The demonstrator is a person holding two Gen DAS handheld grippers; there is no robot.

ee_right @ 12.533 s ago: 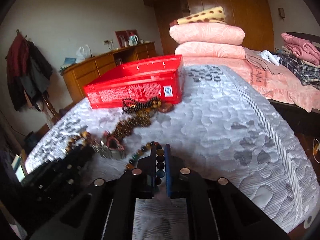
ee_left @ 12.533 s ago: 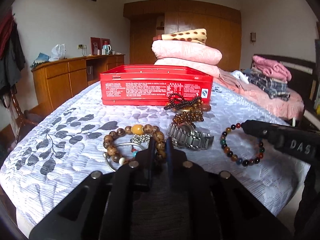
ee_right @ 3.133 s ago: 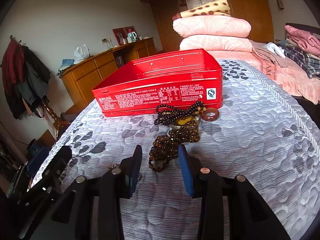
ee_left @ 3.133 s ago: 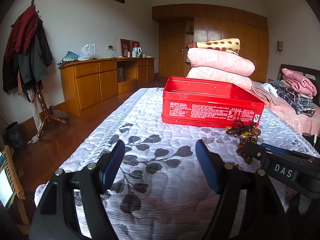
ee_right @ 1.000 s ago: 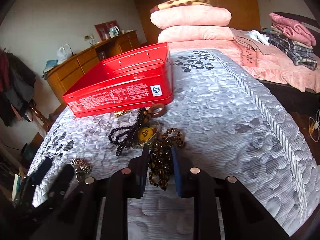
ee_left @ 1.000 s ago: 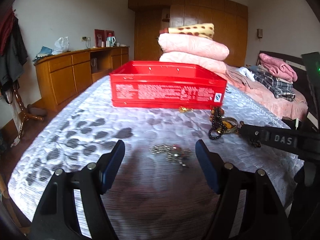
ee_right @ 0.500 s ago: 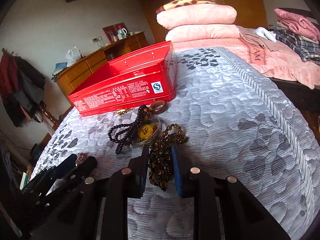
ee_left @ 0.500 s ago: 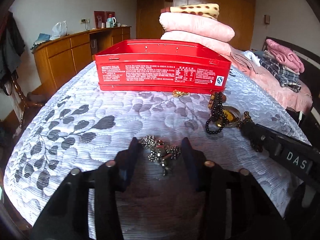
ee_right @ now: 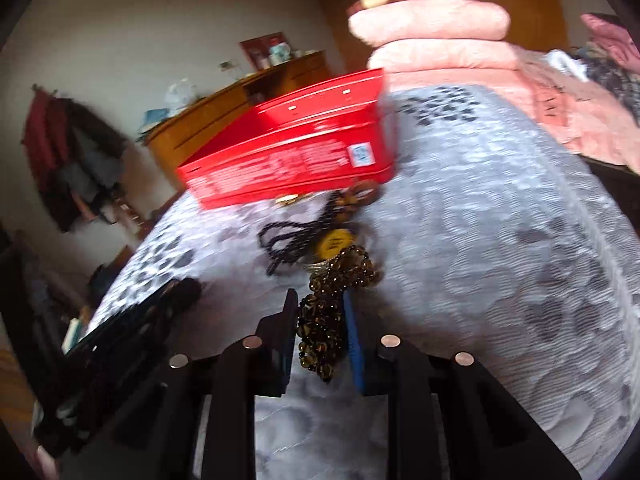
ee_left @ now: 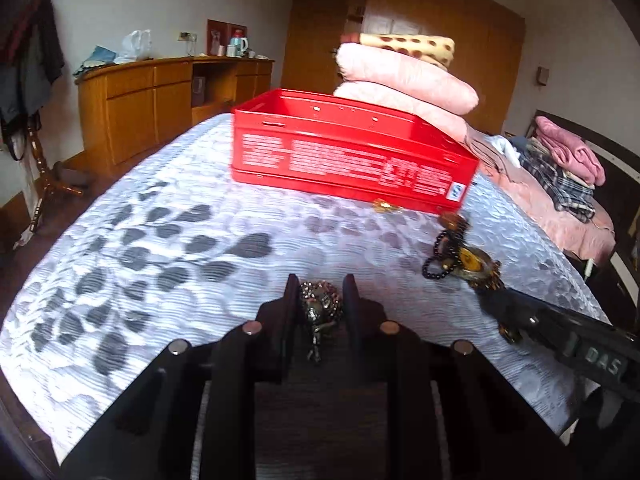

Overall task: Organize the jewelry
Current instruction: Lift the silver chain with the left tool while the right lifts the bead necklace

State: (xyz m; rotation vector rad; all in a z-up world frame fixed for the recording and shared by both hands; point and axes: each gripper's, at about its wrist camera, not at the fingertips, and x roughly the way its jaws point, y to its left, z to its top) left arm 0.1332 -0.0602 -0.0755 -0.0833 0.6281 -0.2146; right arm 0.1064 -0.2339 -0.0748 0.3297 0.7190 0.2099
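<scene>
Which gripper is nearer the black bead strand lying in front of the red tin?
Right. The right gripper sits just short of the black bead strand; the left gripper is off to its left.

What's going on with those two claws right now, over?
Left gripper shut on silver chain cluster. Right gripper shut on brown bead strand. Red tin open ahead. Black beads lie between, not blocking.

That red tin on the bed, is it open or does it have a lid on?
Open. The red tin has no lid: its rim and inner far wall show in both wrist views. Its contents are hidden.
</scene>
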